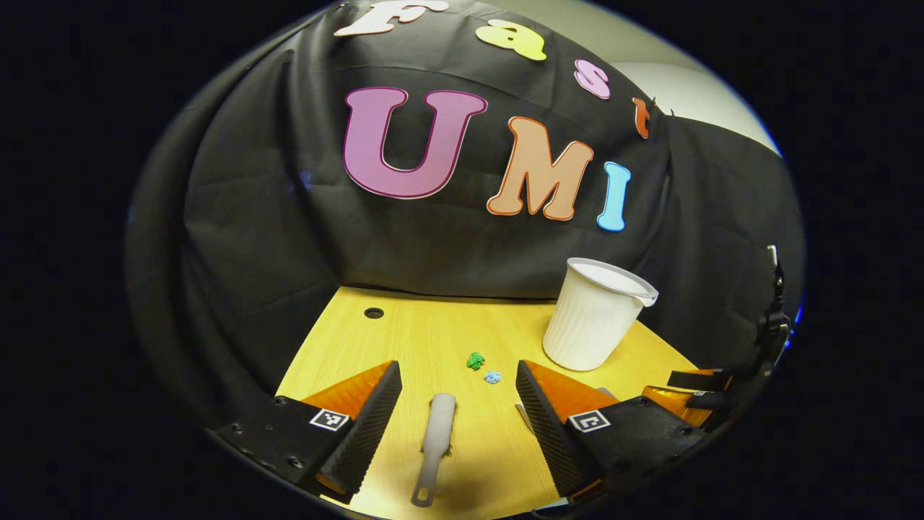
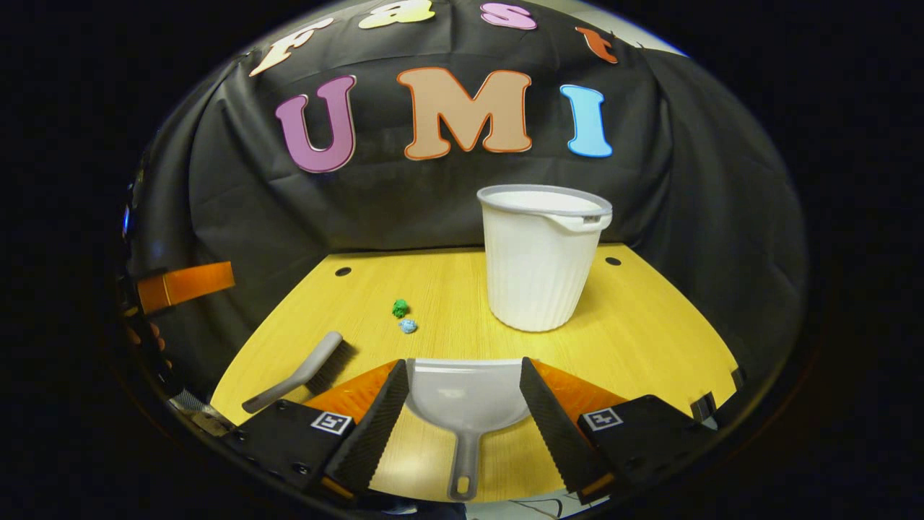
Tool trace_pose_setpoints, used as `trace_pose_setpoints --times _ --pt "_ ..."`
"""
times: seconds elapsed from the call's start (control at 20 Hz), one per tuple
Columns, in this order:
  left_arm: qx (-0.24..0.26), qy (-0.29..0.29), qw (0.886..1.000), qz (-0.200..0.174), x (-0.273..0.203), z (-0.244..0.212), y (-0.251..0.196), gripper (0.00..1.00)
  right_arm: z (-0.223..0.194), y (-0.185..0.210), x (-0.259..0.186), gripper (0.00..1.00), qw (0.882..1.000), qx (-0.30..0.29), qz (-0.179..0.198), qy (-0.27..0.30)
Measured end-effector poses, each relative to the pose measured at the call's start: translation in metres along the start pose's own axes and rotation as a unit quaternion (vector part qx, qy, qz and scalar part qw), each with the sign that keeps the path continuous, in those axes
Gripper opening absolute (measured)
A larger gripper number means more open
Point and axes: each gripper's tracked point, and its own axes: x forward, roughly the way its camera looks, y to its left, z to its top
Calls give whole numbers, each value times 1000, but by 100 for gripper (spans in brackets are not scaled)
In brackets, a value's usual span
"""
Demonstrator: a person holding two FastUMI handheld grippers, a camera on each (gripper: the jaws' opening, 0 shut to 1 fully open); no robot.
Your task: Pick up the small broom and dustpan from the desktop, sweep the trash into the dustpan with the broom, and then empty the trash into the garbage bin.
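Your desktop (image 2: pixel 650 339) is a yellow wood-grain top, backed by the booth's black cloth wall. The white ribbed garbage bin (image 2: pixel 538 260) stands toward its far edge; its inside is hidden from you. Two tiny trash scraps, green (image 2: pixel 400 308) and blue (image 2: pixel 408 326), lie near the middle. Your left gripper (image 1: pixel 458 397) hangs with jaws apart over the broom (image 1: pixel 435 444) at the near edge. Your right gripper (image 2: pixel 465 397) is likewise spread around the dustpan (image 2: pixel 465 401), not gripping it.
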Motion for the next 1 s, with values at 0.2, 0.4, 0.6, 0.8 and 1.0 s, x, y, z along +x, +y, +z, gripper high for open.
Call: trace_pose_setpoints --times 0.2,0.4,0.6,0.8,1.0 --pt "5 -1 1000 0 -2 0 3 94 -27 11 6 95 1000 -11 13 25" --pt "6 -5 1000 -9 -3 3 2 94 -62 13 11 95 998 -21 19 61" --pt "16 -1 1000 -4 -7 0 10 94 -96 8 16 100 995 -17 12 102" --pt "9 12 1000 3 -12 -11 17 94 -122 0 23 96 990 -1 -2 142" --pt "7 28 1000 7 -14 -23 23 94 -140 -9 33 100 985 8 -13 171"
